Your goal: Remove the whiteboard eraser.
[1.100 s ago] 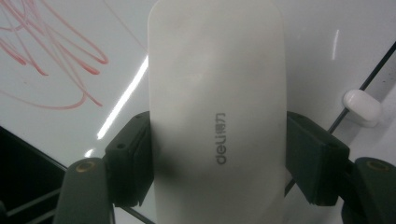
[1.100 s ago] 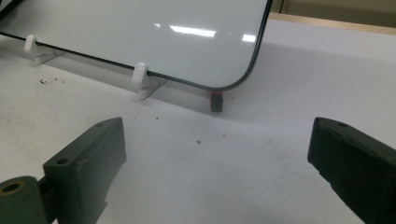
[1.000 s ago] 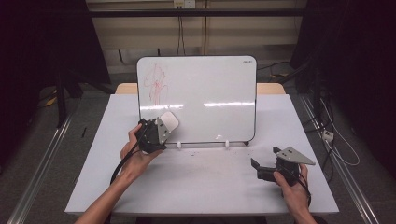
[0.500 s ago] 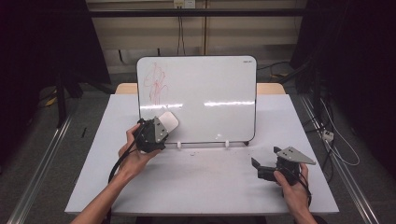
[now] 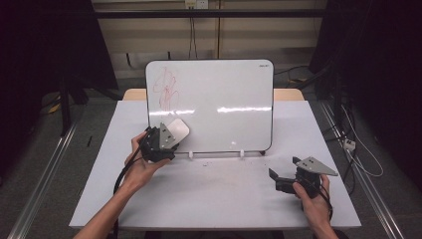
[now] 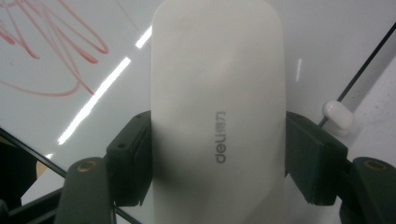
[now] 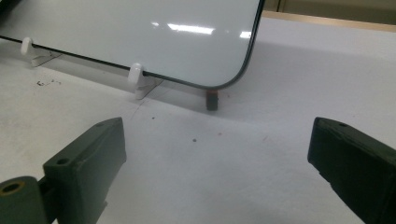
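White plastic eraser [image 6: 218,116], light, stiff and slick, sits clamped across its sides in the left gripper [image 5: 158,144] against the whiteboard [image 5: 224,99]; right gripper [image 5: 298,180] gapes empty.

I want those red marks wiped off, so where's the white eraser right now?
The white eraser is clamped in the left gripper, low on the left of the whiteboard, just below the red scribble.

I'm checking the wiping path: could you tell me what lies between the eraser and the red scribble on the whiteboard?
Only bare white board surface: in the high view the eraser, clamped in the left gripper, sits below the red scribble on the whiteboard.
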The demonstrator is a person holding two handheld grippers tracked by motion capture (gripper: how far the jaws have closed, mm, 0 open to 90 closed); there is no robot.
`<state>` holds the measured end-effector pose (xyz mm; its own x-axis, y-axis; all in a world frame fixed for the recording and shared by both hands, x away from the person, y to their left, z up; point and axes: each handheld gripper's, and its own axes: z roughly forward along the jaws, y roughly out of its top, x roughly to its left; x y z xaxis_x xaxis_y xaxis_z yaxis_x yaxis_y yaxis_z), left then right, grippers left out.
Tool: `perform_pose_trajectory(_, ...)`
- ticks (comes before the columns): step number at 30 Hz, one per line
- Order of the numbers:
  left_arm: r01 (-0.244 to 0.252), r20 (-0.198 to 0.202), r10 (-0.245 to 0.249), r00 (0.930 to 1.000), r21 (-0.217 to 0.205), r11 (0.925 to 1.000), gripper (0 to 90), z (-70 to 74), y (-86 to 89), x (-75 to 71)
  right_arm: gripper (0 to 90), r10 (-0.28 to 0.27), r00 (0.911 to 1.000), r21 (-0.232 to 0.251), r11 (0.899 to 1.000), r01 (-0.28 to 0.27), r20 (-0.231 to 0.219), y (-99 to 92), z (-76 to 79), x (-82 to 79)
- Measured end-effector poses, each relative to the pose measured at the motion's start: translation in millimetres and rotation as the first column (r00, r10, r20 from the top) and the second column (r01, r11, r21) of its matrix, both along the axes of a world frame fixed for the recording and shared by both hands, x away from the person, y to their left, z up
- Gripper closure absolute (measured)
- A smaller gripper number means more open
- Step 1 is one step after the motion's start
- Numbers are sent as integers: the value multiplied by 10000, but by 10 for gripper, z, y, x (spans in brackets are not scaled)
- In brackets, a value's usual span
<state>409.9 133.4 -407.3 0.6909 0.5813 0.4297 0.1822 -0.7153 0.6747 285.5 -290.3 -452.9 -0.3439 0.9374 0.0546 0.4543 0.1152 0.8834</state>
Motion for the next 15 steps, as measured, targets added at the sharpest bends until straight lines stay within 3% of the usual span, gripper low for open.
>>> perform_pose_trajectory(6, 60, -141, -63, 9999, -168, 9998, 313, 11, 19, -18, 44, 7, 10000, -18, 10000, -7, 17, -3, 4, -19)
perform_pose_trajectory(9, 274, 197, -262, 9995, -621, 9977, 313, 137, 18, -107, 44, 51, 10000, -10, 10000, -51, 59, -3, 8, -33)
perform_pose_trajectory(15, 111, 320, -87, 9994, -760, 9970, 313, 151, 41, -124, 44, 68, 9999, 14, 10000, -68, 115, -8, 10, -39)
